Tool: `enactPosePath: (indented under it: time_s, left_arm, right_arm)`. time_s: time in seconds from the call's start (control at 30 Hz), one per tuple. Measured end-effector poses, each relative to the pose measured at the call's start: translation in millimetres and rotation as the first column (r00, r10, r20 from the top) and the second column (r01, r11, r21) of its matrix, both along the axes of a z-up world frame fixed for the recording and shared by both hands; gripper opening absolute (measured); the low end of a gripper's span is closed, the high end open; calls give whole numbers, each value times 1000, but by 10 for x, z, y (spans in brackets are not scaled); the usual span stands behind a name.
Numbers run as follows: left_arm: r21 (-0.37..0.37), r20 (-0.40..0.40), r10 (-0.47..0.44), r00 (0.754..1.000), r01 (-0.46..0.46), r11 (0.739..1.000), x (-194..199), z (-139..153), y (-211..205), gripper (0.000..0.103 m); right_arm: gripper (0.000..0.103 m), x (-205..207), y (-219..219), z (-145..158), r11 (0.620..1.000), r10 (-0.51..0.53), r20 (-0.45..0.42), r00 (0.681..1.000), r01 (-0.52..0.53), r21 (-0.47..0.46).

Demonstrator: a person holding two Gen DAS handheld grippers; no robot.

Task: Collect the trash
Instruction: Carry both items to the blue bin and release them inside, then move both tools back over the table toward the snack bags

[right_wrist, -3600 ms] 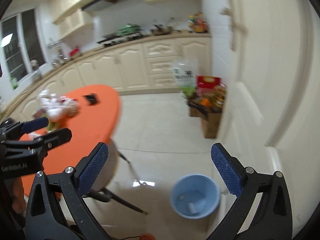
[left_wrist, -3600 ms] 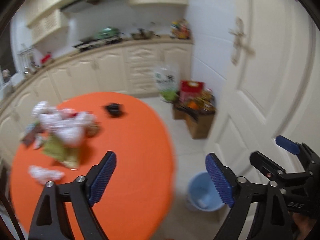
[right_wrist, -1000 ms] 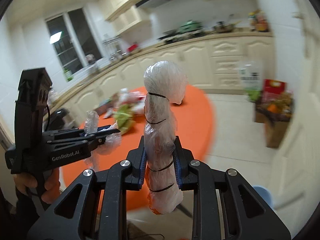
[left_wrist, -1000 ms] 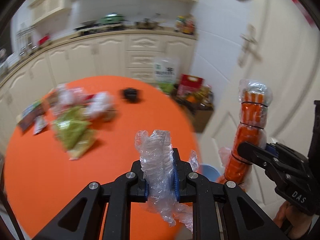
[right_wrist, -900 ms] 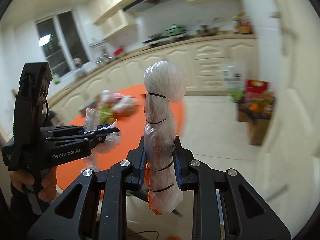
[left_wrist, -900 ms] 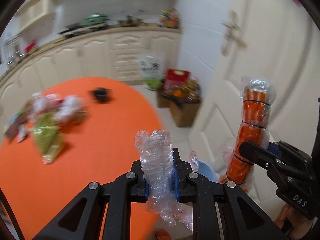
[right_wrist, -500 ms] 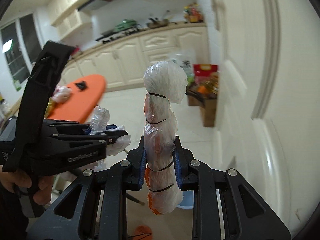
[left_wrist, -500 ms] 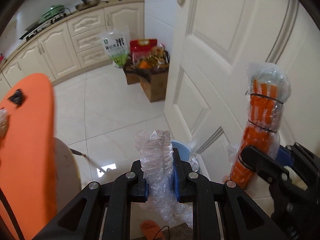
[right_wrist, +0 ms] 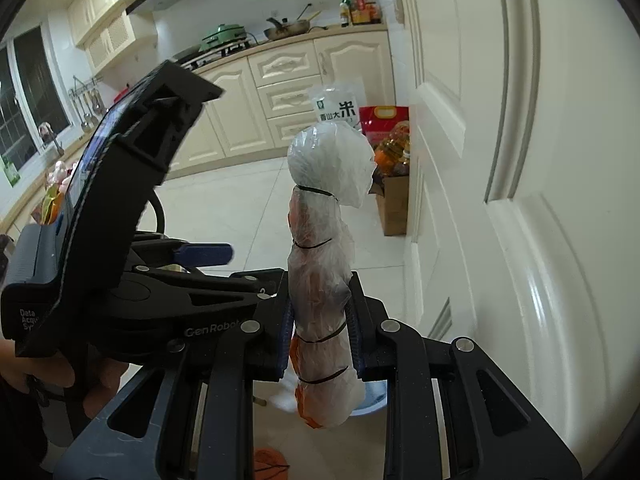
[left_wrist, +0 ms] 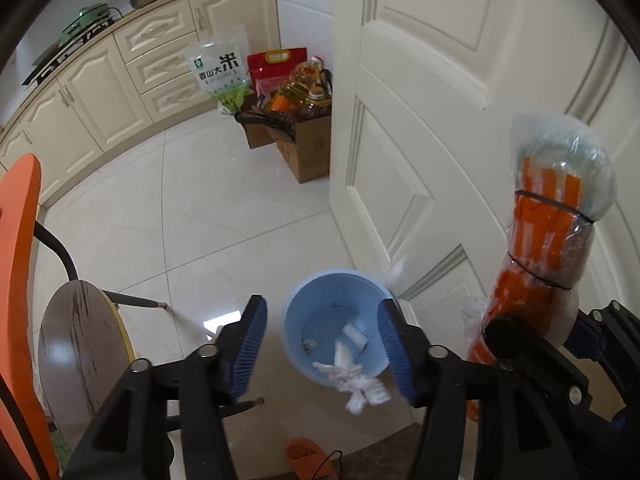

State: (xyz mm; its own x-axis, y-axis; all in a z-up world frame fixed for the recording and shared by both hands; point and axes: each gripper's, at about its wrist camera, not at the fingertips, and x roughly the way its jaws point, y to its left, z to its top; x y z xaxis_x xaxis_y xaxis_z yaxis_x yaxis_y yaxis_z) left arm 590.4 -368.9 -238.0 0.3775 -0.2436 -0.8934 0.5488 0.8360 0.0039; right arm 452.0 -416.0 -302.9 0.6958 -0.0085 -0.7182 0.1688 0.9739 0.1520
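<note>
My left gripper (left_wrist: pixel 322 350) is open above the blue trash bin (left_wrist: pixel 298 312) on the floor. A crumpled clear plastic wad (left_wrist: pixel 356 384) is falling below the jaws, at the bin's near rim. White scraps (left_wrist: pixel 354 330) lie inside the bin. My right gripper (right_wrist: pixel 320 322) is shut on a tall plastic-wrapped orange bundle (right_wrist: pixel 322 268) bound with black bands. The bundle also shows in the left wrist view (left_wrist: pixel 548 236), right of the bin. The left gripper's body (right_wrist: pixel 120 208) fills the left of the right wrist view.
A white door (left_wrist: pixel 440 100) stands just right of the bin. A cardboard box of bottles (left_wrist: pixel 296 124) and a rice bag (left_wrist: pixel 218 70) sit by the cabinets. The orange table edge (left_wrist: pixel 18 260) and a round stool (left_wrist: pixel 80 348) are at left. An orange slipper (left_wrist: pixel 308 458) lies on the floor.
My left gripper has opened and let go of the plastic wad, which drops toward the bin. Both grippers moved from the table to above the bin. The right gripper still holds the bundle.
</note>
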Motion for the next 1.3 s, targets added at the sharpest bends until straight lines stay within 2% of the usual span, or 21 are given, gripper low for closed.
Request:
enactPosePath:
  time_s: [0.2,0.33,0.5,0.57,0.7,0.8,0.9,1.03,1.1,1.23,1.3]
  left_arm:
    - [30,13,36,999,-37,999,22,-35,122,58]
    - [46,55,67,996,-70,997,-43,53,216,58]
    - [45,105,112,988,-117,992,-171,186,362,61]
    - [42,127,113,986,-119,992,-234,259,400,63]
    - [-2,133,132,982,-133,991,-443,431,568,64]
    - [-38,145,145,979,-141,989,-637,628,775,67]
    - [-73,173,169,970,-158,985,-823,820,1030,69]
    - [-127,210,201,957,-177,976,-1086,1064,1497,75]
    - [-145,240,223,945,-192,971,-1229,1193,1771,78]
    - [-174,292,267,918,-224,959,-1524,1390,2356,82]
    - [-182,318,298,900,-251,951,-1681,1473,2616,87]
  right_arm:
    - [23,125,65,-89,1000,10,-9,1000,-10,7]
    - [24,206,67,-183,1000,11,-15,1000,-11,5]
    - [35,304,45,-201,999,-33,-13,999,33,-23]
    - [39,284,91,-118,999,-40,5,999,40,-16]
    - [65,161,227,105,999,-33,44,998,34,-18]
    - [69,84,381,304,1000,-21,64,998,22,-22]
    - [85,1,552,527,1000,-10,86,996,12,-20]
    - [92,-106,900,815,999,36,122,992,-33,-25]
    - [99,-134,1106,948,997,74,141,987,-72,-19]
    - [103,-82,1588,1186,989,148,168,975,-144,-36]
    - [103,-24,1816,1267,982,187,177,966,-182,-40]
